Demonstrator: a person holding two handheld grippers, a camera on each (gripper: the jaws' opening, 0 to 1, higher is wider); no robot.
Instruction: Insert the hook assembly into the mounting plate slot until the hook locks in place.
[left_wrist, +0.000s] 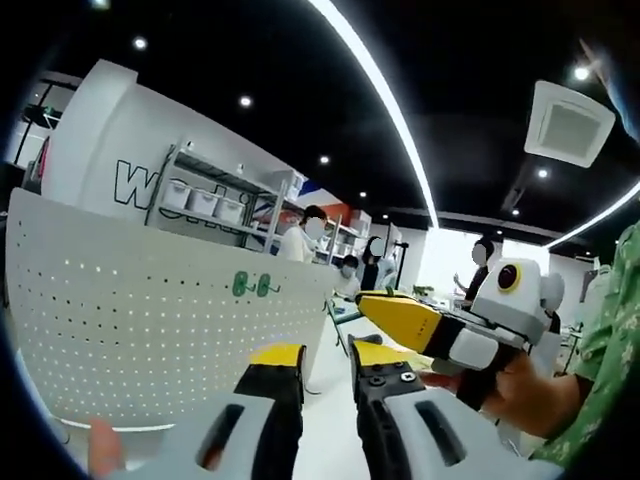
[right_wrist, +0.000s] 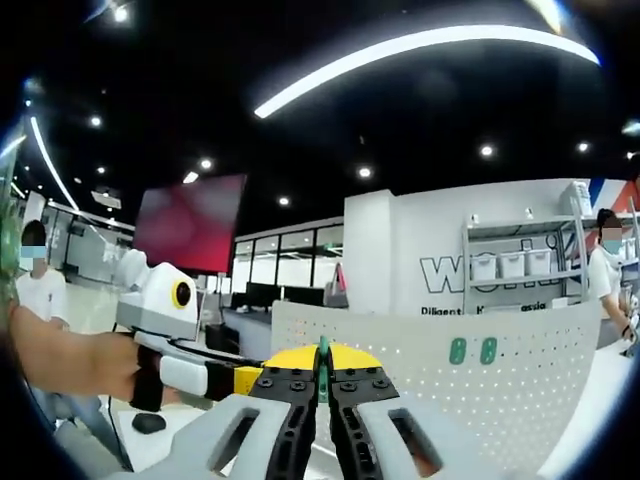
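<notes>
In my left gripper view, the left hand-held gripper (left_wrist: 326, 372) has its yellow-tipped jaws apart with nothing between them, facing the white pegboard mounting plate (left_wrist: 140, 320), where two green hooks (left_wrist: 251, 286) already sit. The right hand-held gripper (left_wrist: 400, 322) crosses in from the right. In my right gripper view, its jaws are pressed together on a thin green hook assembly (right_wrist: 322, 362), held upright well short of the mounting plate (right_wrist: 450, 370). A shelf rack with bins (right_wrist: 515, 265) stands behind.
</notes>
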